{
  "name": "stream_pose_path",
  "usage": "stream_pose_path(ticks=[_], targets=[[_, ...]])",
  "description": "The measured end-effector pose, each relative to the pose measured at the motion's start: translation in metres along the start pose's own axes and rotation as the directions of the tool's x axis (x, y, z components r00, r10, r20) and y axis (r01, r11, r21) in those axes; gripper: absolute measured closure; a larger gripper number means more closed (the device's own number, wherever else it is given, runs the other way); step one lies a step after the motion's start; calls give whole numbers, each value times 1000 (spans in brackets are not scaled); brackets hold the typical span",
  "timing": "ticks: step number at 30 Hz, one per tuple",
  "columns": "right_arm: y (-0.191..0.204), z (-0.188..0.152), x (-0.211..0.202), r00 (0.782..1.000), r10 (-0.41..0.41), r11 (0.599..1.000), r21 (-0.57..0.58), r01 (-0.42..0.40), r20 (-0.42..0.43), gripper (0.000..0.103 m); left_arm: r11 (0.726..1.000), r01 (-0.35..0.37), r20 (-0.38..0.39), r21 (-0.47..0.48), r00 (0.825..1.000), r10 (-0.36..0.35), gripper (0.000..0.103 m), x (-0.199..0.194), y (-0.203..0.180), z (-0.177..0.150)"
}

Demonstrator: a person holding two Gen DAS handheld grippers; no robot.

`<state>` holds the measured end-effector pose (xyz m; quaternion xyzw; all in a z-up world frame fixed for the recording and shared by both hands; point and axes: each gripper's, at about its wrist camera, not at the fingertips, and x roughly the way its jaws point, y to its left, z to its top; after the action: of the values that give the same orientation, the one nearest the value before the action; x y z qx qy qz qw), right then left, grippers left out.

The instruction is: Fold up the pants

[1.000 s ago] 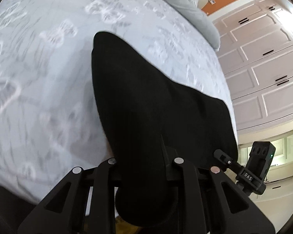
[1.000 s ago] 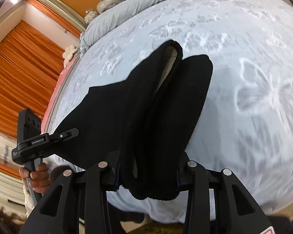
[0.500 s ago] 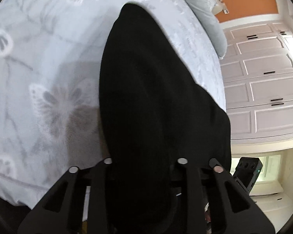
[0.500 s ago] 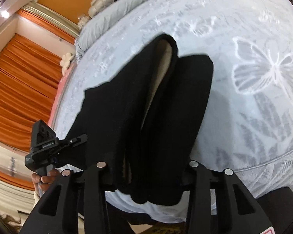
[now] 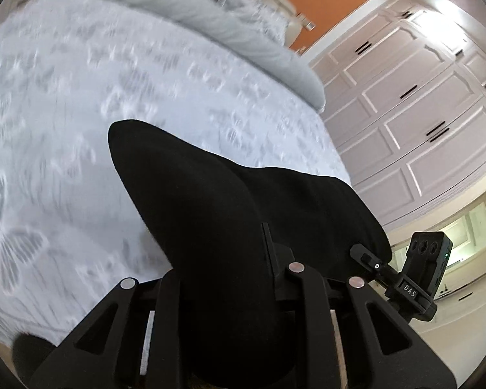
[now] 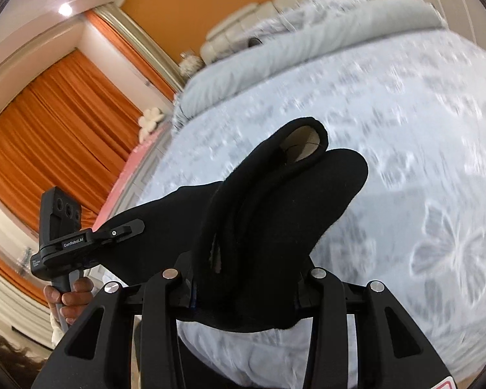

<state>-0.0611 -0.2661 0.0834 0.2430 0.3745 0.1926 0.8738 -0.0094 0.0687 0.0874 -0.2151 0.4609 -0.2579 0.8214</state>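
Nearest me, my left gripper (image 5: 230, 278) is clamped on one end of the black pants (image 5: 243, 214), the cloth bunched between its fingers and draping over them. My right gripper (image 6: 243, 278) is clamped on the other end, where the fabric folds thick and a pale lining shows at the raised tip. The pants hang stretched between the two tools, lifted above the bed (image 6: 421, 149). From the right view I see the left tool's body and the hand (image 6: 68, 295) gripping its handle. Beyond lie the butterfly-patterned cover, a grey duvet (image 5: 191, 3), white cabinets (image 5: 414, 103) and orange curtains (image 6: 55, 136).
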Motion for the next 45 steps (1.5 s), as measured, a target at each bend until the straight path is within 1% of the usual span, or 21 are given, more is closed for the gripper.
stream_pose_path(ticks=[4, 7, 12, 16, 18, 23, 26, 29, 32, 33, 34, 35, 36, 37, 38, 39, 40, 41, 43, 44, 45], targets=[[16, 37, 4, 998, 6, 998, -63, -2, 68, 66, 995, -47, 74, 90, 996, 41, 83, -10, -23, 27], [24, 66, 14, 992, 10, 995, -102, 3, 127, 66, 983, -93, 141, 161, 988, 70, 83, -7, -38, 56], [17, 127, 40, 975, 27, 992, -127, 1, 223, 66, 959, -163, 248, 233, 963, 104, 82, 6, -53, 110], [7, 167, 65, 963, 32, 990, -143, 7, 266, 66, 936, -214, 325, 280, 938, 117, 82, 28, -59, 152], [-1, 183, 81, 958, 32, 988, -151, 12, 284, 66, 928, -232, 347, 290, 930, 124, 82, 39, -58, 167], [-29, 207, 126, 950, 13, 987, -158, 39, 313, 66, 899, -287, 384, 330, 911, 150, 82, 84, -50, 207], [-61, 214, 165, 953, -2, 991, -127, 42, 302, 66, 890, -314, 385, 330, 906, 176, 82, 126, -31, 224], [-102, 213, 216, 967, -36, 995, -77, 57, 250, 66, 885, -342, 361, 315, 906, 222, 82, 172, -4, 233], [-132, 204, 258, 981, -84, 994, -48, 94, 173, 65, 899, -344, 294, 270, 919, 263, 82, 220, 33, 235], [-145, 197, 275, 986, -107, 993, -35, 112, 125, 65, 899, -353, 267, 258, 920, 285, 82, 236, 45, 233], [-156, 191, 288, 987, -133, 990, -24, 136, 85, 64, 898, -364, 241, 248, 921, 307, 82, 250, 56, 230], [-168, 181, 299, 984, -170, 985, -9, 171, 49, 58, 897, -373, 202, 236, 922, 330, 82, 266, 70, 224], [-176, 176, 302, 984, -173, 985, 5, 173, 36, 55, 890, -392, 190, 233, 916, 353, 79, 276, 80, 216], [-184, 170, 301, 988, -154, 988, 35, 153, 17, 47, 877, -414, 205, 243, 906, 371, 75, 280, 85, 208], [-190, 169, 300, 989, -149, 987, 56, 148, 9, 42, 866, -429, 213, 257, 899, 382, 66, 281, 85, 203], [-193, 169, 294, 988, -151, 985, 82, 150, 6, 40, 841, -468, 218, 272, 881, 420, 49, 282, 86, 197], [-192, 170, 284, 987, -162, 983, 91, 160, 13, 40, 822, -499, 224, 274, 864, 450, 41, 281, 86, 195], [-186, 172, 273, 983, -180, 981, 82, 178, 24, 40, 785, -556, 245, 273, 829, 502, 32, 275, 83, 192], [-169, 175, 239, 970, -231, 972, 51, 228, 71, 39, 717, -638, 272, 282, 770, 578, 23, 261, 71, 187], [-159, 175, 222, 962, -256, 967, 37, 254, 98, 35, 664, -690, 304, 289, 724, 620, 14, 248, 60, 182], [-142, 172, 195, 948, -286, 958, 15, 287, 139, 33, 627, -721, 330, 294, 692, 642, 11, 236, 52, 177]])
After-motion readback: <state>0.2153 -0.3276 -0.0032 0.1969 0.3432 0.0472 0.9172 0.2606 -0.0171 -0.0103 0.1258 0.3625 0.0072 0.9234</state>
